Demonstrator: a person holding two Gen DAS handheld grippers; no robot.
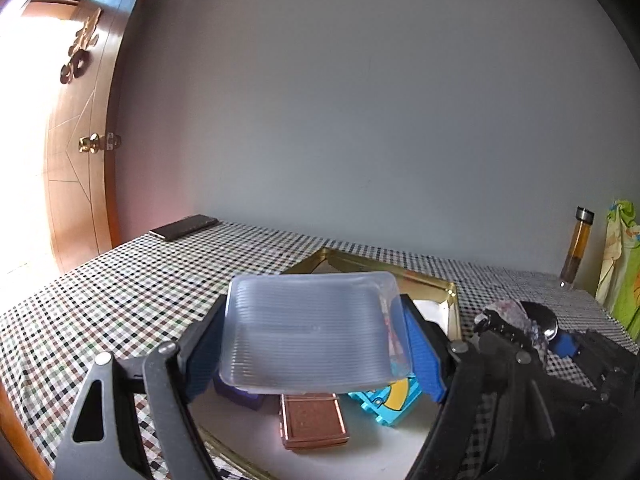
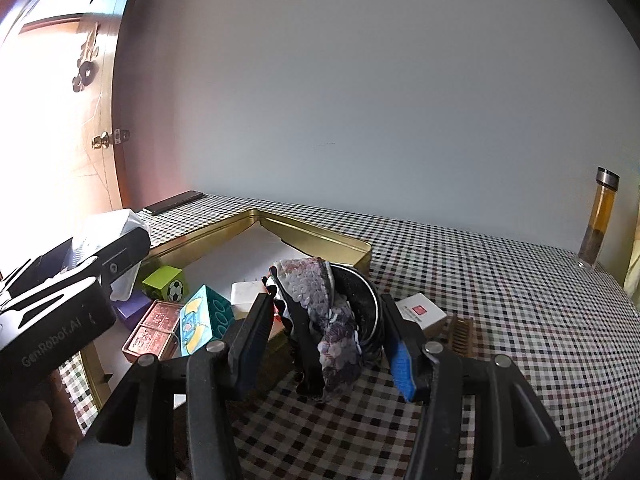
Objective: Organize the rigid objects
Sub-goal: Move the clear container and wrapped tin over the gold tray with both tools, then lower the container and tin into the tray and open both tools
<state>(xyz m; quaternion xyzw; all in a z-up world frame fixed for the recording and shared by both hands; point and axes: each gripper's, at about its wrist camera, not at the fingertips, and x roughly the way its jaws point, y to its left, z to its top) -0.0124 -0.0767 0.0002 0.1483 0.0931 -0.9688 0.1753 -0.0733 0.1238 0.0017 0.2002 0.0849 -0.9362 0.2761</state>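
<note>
Item 1: your left gripper (image 1: 316, 344), jaws spread wide and clamped on the two sides of a clear ribbed plastic tray (image 1: 312, 332), which you hold above the gold tin (image 2: 320, 240).

Item 2: your right gripper (image 2: 328, 336), jaws well apart, closed against a round black tin (image 2: 360, 300) with sequinned fabric (image 2: 320, 300) draped over it; you hold it over the checked tablecloth (image 2: 520, 320), just beside the gold tin's near corner.

Item 3: contents of the gold tin, on white lining: copper-coloured case (image 2: 154, 330), turquoise box (image 2: 202, 318), purple block (image 2: 130, 308), green football cube (image 2: 166, 283), white box (image 2: 248, 300).

Item 4: on the cloth to your right, a white box with a red label (image 2: 424, 312) and a wooden comb (image 2: 460, 334) beside it.

Item 5: a glass bottle (image 2: 600, 220) of amber liquid, upright, far right by the wall.
</note>
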